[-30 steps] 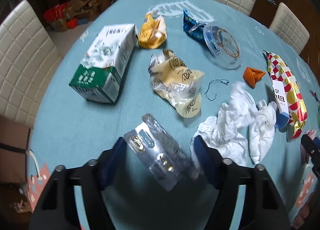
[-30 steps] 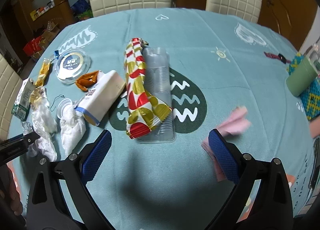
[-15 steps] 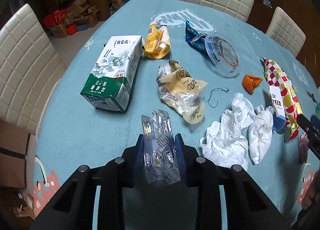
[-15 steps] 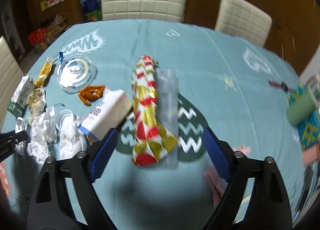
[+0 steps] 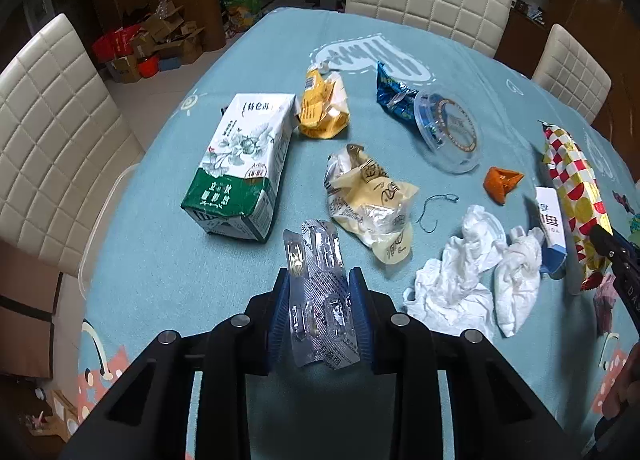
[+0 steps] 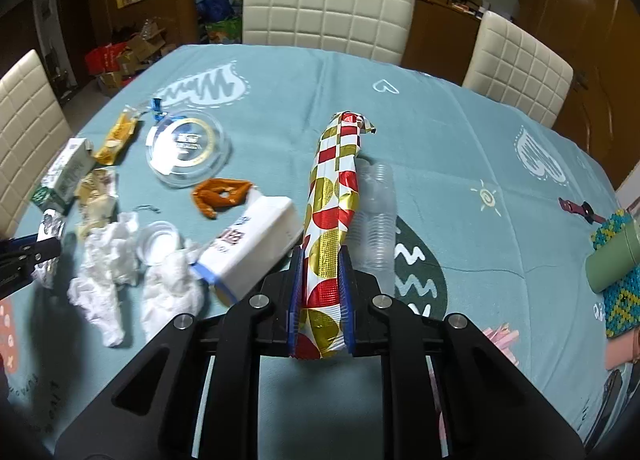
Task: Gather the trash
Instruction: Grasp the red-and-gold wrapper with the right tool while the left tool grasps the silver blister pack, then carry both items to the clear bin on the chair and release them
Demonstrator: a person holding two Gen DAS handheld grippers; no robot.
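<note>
In the left wrist view my left gripper is shut on a silver pill blister pack, which stands up between the blue pads. My right gripper is shut on the near end of a long red, gold and white foil wrapper; the wrapper stretches away over the teal tablecloth. Loose trash lies around: a green and white carton, a yellow wrapper, a cream wrapper, a blue wrapper, a clear round lid, an orange wrapper, crumpled white tissues and a white and blue box.
A stack of clear plastic cups lies right beside the foil wrapper. A green cup on a beaded mat and pink paper scraps sit at the right. Cream padded chairs ring the table; boxes clutter the floor at the back left.
My left gripper closed on the blister pack and lifted its end upright. My right gripper shifted left from the pink scraps and closed on the foil wrapper's near end.
</note>
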